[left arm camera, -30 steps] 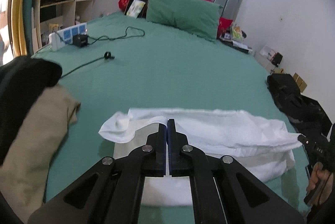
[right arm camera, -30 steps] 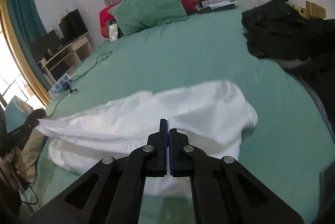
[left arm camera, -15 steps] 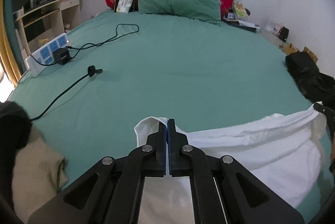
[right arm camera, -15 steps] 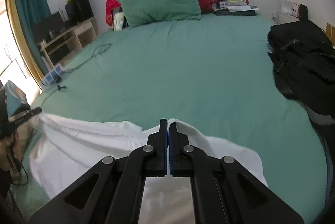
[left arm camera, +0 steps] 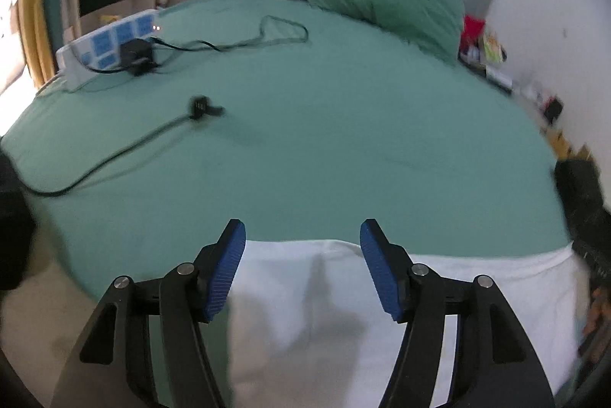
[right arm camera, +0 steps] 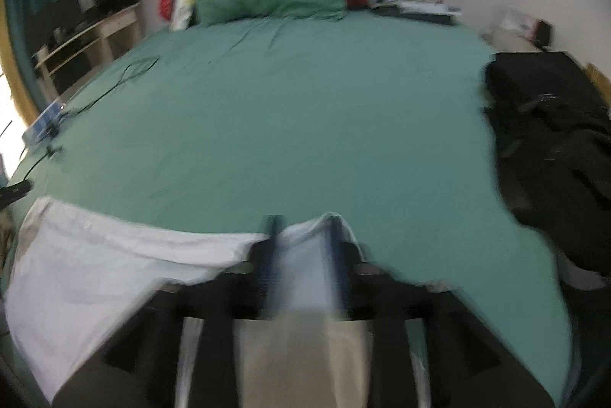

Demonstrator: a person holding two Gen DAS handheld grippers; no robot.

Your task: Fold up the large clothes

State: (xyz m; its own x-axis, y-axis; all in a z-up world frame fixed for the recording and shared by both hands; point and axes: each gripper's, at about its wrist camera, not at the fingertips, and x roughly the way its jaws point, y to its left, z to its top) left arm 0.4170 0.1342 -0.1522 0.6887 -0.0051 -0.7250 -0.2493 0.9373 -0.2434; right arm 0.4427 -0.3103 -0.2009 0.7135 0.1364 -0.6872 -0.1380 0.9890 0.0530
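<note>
A white garment (left arm camera: 343,312) lies flat on the green bed sheet (left arm camera: 343,141) at the near edge. My left gripper (left arm camera: 301,240) is open and empty, with its blue pads either side of the garment's far edge. In the right wrist view the same garment (right arm camera: 114,274) spreads to the left. My right gripper (right arm camera: 303,236) is blurred by motion, its jaws partly apart with a fold of white cloth between them.
A black cable (left arm camera: 114,156) and a white power strip (left arm camera: 110,43) lie at the left. A green pillow (left arm camera: 385,11) is at the headboard. Black clothes (right arm camera: 553,148) are piled at the right. A beige garment (left arm camera: 34,331) lies at the left.
Both grippers carried the garment's edge towards the near side of the bed and lowered it. The left gripper has opened and let go. The right gripper's jaws have come apart.
</note>
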